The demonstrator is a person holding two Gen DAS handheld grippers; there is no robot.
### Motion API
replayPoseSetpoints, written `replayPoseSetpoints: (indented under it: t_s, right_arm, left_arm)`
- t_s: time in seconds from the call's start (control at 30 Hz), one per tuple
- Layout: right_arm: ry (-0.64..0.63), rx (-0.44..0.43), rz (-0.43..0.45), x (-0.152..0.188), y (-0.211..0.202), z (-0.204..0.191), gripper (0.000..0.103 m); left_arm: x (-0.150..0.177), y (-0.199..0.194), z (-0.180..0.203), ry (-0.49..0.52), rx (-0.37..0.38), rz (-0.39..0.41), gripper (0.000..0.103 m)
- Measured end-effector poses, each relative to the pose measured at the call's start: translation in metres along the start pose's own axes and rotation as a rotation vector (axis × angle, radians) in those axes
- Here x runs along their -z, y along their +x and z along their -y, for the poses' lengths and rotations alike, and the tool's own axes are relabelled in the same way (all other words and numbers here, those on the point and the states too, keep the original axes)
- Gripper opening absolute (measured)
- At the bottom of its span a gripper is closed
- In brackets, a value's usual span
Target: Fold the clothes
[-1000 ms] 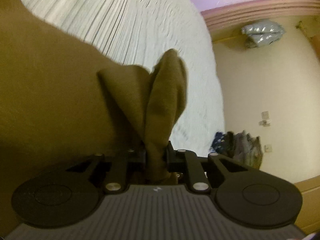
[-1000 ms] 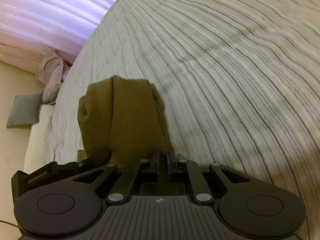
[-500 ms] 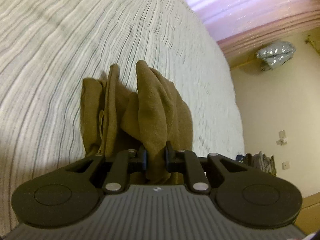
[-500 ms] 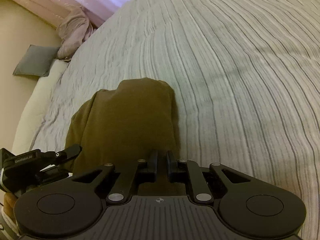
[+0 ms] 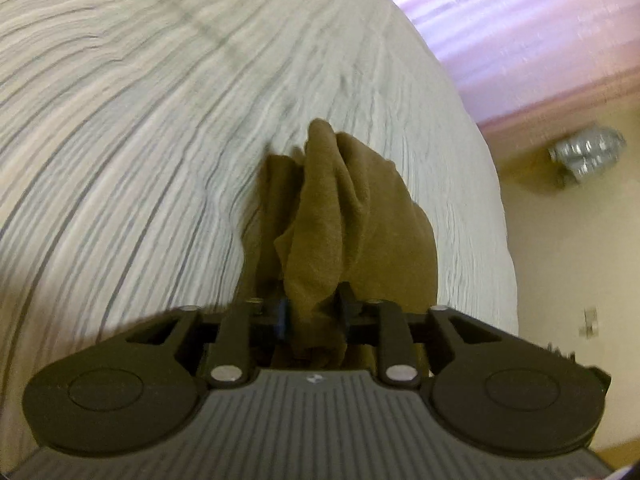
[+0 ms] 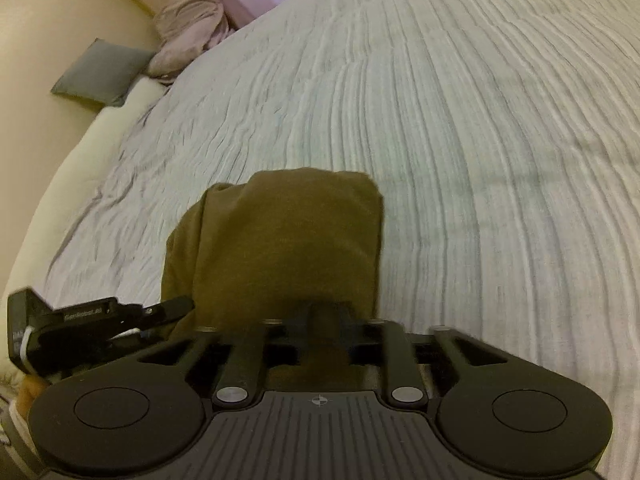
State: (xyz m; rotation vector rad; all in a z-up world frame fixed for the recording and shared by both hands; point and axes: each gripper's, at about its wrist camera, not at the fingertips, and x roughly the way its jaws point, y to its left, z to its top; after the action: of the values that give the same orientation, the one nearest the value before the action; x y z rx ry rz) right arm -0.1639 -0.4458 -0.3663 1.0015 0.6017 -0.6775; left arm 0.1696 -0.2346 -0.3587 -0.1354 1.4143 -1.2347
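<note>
Over the striped bedspread [image 5: 168, 128], left wrist view: left gripper [image 5: 314, 312] clamped on a bunched fold of the olive garment [image 5: 340, 216], which hangs forward above the bed. Pink curtain [image 5: 520, 28] behind. Right wrist view: right gripper [image 6: 326, 320] clamped on the garment's [image 6: 280, 240] edge; cloth drapes ahead over the bedspread [image 6: 460, 140]. Left gripper [image 6: 100, 320] visible at lower left, touching the cloth.
</note>
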Motion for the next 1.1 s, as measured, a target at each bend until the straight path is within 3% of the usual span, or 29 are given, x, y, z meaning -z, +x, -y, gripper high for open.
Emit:
replayPoseSetpoints:
  t_s: [0.03, 0.17, 0.37, 0.47, 0.53, 0.7, 0.8, 0.87, 0.9, 0.97, 1.03, 1.1]
  right_arm:
    - [0.005, -0.002, 0.003, -0.001, -0.004, 0.003, 0.073]
    - [0.058, -0.01, -0.009, -0.004, -0.023, 0.024, 0.073]
    - [0.123, -0.017, -0.078, -0.004, -0.042, 0.059, 0.073]
    - [0.159, -0.055, -0.117, -0.01, -0.04, 0.069, 0.073]
    - [0.185, -0.093, -0.139, -0.016, -0.036, 0.077, 0.073]
    - [0.301, -0.246, -0.191, -0.026, -0.011, 0.089, 0.073]
    - [0.363, -0.329, -0.254, -0.012, 0.007, 0.088, 0.073]
    - [0.346, -0.342, -0.274, 0.0, 0.014, 0.077, 0.073]
    - [0.329, -0.342, -0.27, 0.006, 0.016, 0.071, 0.073]
    - [0.329, -0.337, -0.296, 0.017, 0.02, 0.059, 0.018]
    - [0.352, -0.324, -0.304, 0.028, 0.019, 0.048, 0.018]
    - [0.363, -0.365, -0.32, 0.037, 0.014, 0.031, 0.018]
  left_arm:
    - [0.004, -0.006, 0.002, -0.012, -0.022, 0.023, 0.032]
    - [0.041, -0.048, 0.008, -0.15, -0.028, 0.107, 0.035]
    - [0.119, -0.084, 0.009, -0.428, 0.055, 0.19, 0.048]
    - [0.151, -0.07, 0.009, -0.502, 0.074, 0.177, 0.05]
    - [0.16, -0.054, 0.007, -0.551, 0.094, 0.218, 0.05]
    - [0.158, -0.014, 0.002, -0.596, 0.093, 0.315, 0.051]
    - [0.154, -0.004, -0.003, -0.601, 0.082, 0.34, 0.032]
    - [0.149, -0.001, -0.007, -0.588, 0.081, 0.337, 0.01]
    - [0.145, -0.001, -0.008, -0.572, 0.086, 0.329, 0.01]
    - [0.133, -0.006, -0.005, -0.512, 0.081, 0.304, 0.008]
    - [0.118, -0.019, -0.004, -0.463, 0.08, 0.289, 0.008]
    - [0.103, -0.038, -0.005, -0.4, 0.063, 0.291, 0.008]
